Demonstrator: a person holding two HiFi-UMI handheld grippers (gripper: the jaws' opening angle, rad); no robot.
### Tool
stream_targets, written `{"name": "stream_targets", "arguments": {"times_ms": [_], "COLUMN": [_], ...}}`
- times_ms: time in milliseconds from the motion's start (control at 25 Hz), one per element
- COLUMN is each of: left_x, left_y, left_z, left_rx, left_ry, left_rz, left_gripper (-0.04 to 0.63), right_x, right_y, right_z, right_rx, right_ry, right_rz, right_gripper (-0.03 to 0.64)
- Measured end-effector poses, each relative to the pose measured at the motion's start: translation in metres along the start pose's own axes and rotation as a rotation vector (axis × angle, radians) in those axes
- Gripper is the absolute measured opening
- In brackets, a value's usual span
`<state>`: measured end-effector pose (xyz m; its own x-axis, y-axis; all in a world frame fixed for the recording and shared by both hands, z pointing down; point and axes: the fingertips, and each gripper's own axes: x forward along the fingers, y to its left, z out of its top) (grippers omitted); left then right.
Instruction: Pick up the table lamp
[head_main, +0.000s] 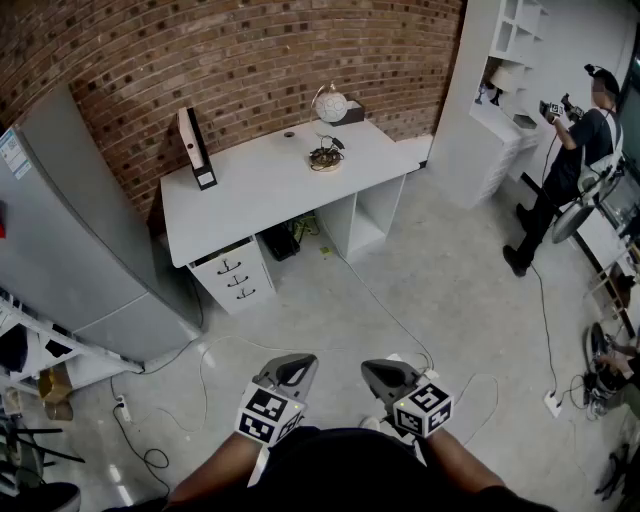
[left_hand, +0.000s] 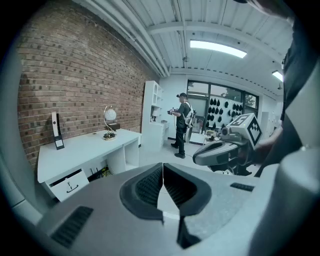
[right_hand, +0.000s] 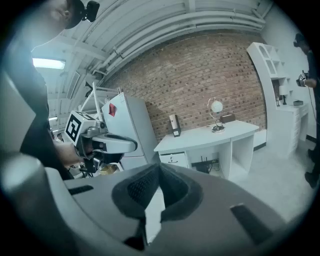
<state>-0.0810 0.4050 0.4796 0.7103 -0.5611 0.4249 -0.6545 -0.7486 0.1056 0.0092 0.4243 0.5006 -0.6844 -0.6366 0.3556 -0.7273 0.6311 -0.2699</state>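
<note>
The table lamp (head_main: 328, 118), a white globe on a curved metal stand with a round base, stands near the back right of the white desk (head_main: 250, 195). It shows small in the left gripper view (left_hand: 109, 122) and the right gripper view (right_hand: 216, 114). My left gripper (head_main: 296, 371) and right gripper (head_main: 380, 374) hang side by side over the floor, far in front of the desk. Both are shut with nothing between the jaws. Each gripper sees the other: the right gripper (left_hand: 196, 159) in the left view, the left gripper (right_hand: 134, 146) in the right view.
A black-and-white binder (head_main: 195, 148) stands at the desk's back left, a dark box (head_main: 350, 112) behind the lamp. A grey cabinet (head_main: 70, 230) is left of the desk, white shelving (head_main: 500, 90) to the right. A person (head_main: 565, 165) stands far right. Cables (head_main: 390, 320) trail across the floor.
</note>
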Motion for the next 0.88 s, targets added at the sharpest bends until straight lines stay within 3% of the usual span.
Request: {"name": "stream_targets", "arguments": {"times_ms": [320, 880], "left_x": [-0.005, -0.013], "left_y": [-0.005, -0.009], "left_z": [0.001, -0.002], "left_rx": [-0.056, -0.048], "left_ry": [-0.02, -0.018], "left_rz": [-0.014, -0.011], "left_gripper": [0.006, 0.006], "right_x": [-0.004, -0.002], "right_y": [0.003, 0.023], "right_z": [0.0, 0.006], "right_rx": [0.001, 0.03], "right_ry": [-0.009, -0.026], "right_rz": [0.002, 0.078], "right_gripper": [0.003, 0.005]}}
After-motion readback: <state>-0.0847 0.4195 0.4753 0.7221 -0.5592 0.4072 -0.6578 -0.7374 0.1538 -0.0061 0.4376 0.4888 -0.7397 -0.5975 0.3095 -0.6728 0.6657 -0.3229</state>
